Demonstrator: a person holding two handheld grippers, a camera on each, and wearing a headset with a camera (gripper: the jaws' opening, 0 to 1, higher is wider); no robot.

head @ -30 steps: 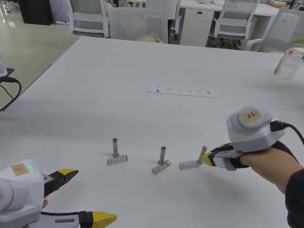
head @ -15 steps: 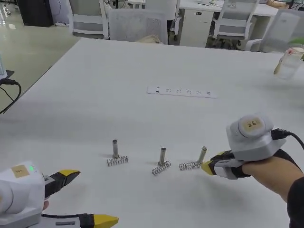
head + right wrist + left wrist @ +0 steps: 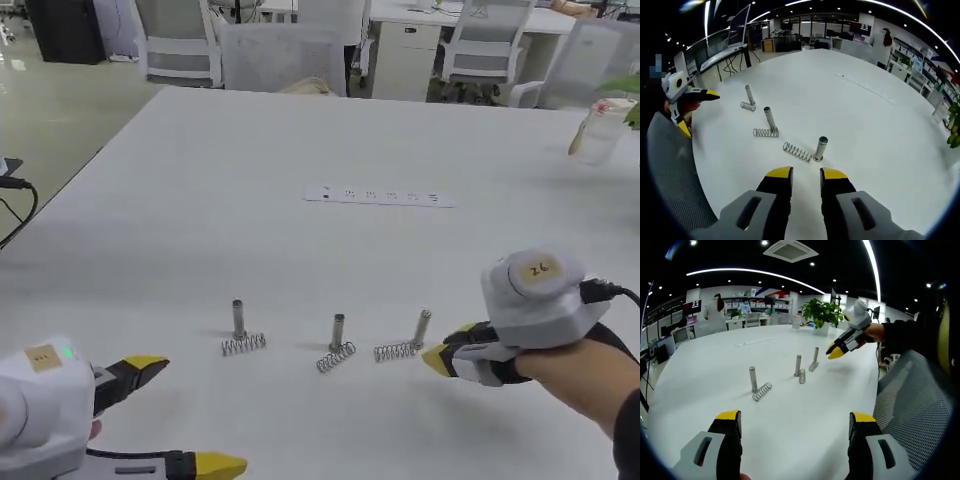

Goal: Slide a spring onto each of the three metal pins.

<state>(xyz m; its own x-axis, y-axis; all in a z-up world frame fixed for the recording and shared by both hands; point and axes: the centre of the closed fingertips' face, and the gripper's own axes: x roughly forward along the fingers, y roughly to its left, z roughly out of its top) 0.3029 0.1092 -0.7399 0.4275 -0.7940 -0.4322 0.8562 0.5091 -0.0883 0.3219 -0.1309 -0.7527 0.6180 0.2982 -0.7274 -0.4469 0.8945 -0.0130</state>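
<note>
Right gripper [image 3: 436, 358] now clear of three pins [image 3: 338, 331], three springs [image 3: 336, 357]

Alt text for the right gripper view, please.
Three upright pins on a white table, a spring lying beside each. The right gripper, jaws slightly apart and empty, points at the nearest pin; the left gripper sits at far left.

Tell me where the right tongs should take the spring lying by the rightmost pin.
Grip the spring across its coils near the middle, right tongs coming down from above, jaws straddling its width rather than its length. It lies flat on the table with one end beside the pin; a mid-body hold probably leaves both ends free for threading.
</note>
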